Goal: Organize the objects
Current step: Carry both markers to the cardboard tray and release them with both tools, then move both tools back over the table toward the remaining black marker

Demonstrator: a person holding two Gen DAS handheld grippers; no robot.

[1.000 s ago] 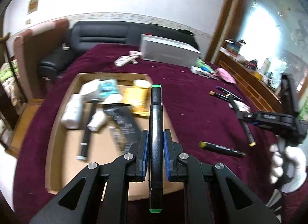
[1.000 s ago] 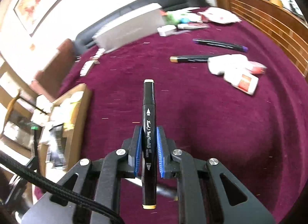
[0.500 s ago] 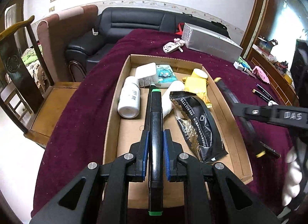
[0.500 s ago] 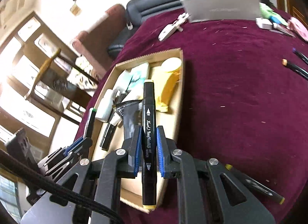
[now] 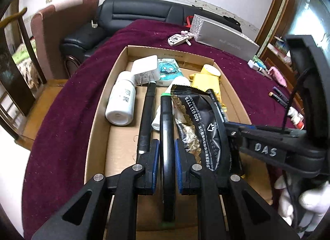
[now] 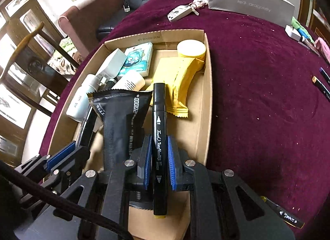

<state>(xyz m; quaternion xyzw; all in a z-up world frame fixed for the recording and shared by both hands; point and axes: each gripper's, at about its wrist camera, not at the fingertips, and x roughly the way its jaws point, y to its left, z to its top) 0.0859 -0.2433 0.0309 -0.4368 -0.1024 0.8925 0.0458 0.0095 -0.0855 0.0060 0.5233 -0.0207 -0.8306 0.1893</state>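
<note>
Hand-held gripper (image 5: 166, 169) clamps slim black marker (image 5: 166, 136).

the left gripper (image 5: 166, 164) clamps a green-capped black marker (image 5: 166, 136) lengthwise above the cardboard box (image 5: 99, 114). below lie a white bottle (image 5: 121, 101), a loose black marker (image 5: 146, 116), a black foil packet (image 5: 198, 128) and a yellow packet (image 5: 207, 82) (partly covered). the right gripper (image 5: 231, 128) reaches in from the right, gripping a second marker (image 5: 216, 103).

Both wrist cams close above, angled down; shared: cardboard box (image 5: 99, 112) (image 6: 208, 87).
</note>
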